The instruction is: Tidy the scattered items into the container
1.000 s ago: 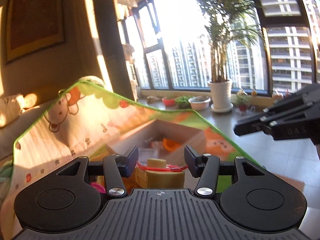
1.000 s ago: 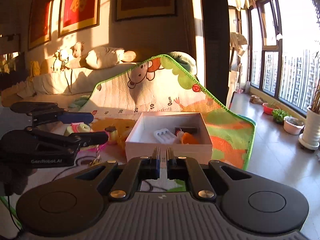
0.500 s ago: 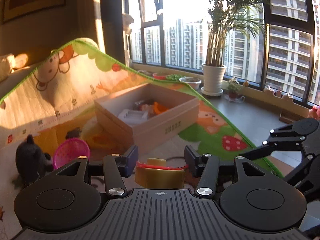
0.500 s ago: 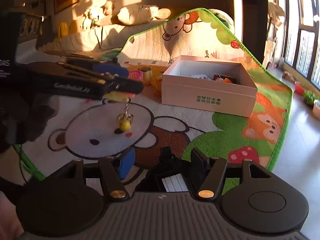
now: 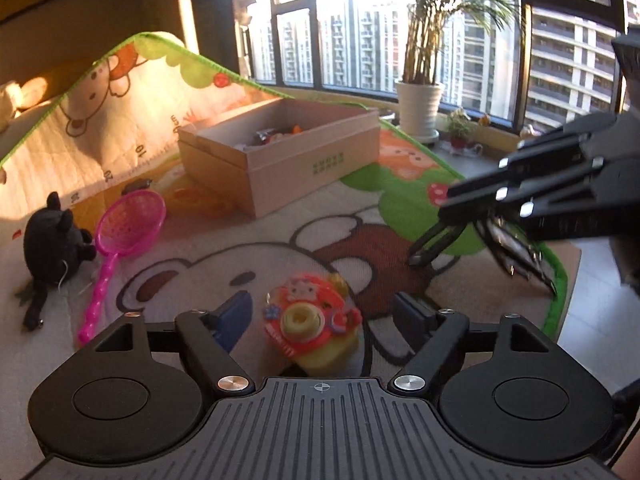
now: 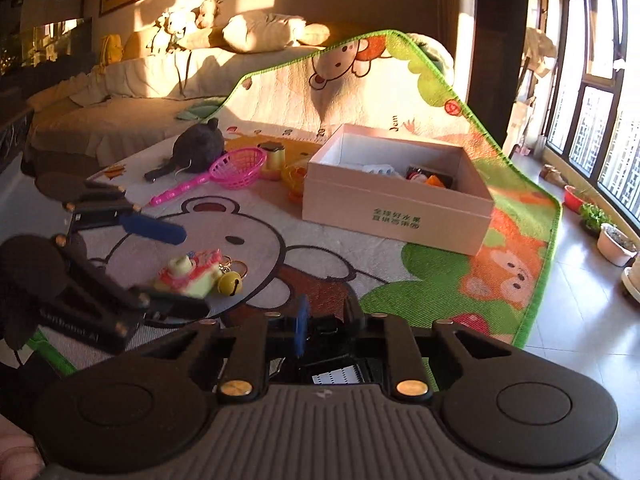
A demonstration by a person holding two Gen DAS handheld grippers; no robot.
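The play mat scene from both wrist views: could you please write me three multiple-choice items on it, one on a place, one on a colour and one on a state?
1. Where does the black plush toy lie?
A. on the mat beside the strainer
B. inside the box
C. on the windowsill

2. What colour is the toy strainer?
A. blue
B. pink
C. green

3. How does the cardboard box stand?
A. shut with a lid
B. tipped on its side
C. open at the top, with items inside

Answers:
1 A, since the plush rests on the play mat next to the strainer's handle.
2 B, since its mesh bowl and handle are bright pink in both views.
3 C, since its interior and a few small things in it show from above.
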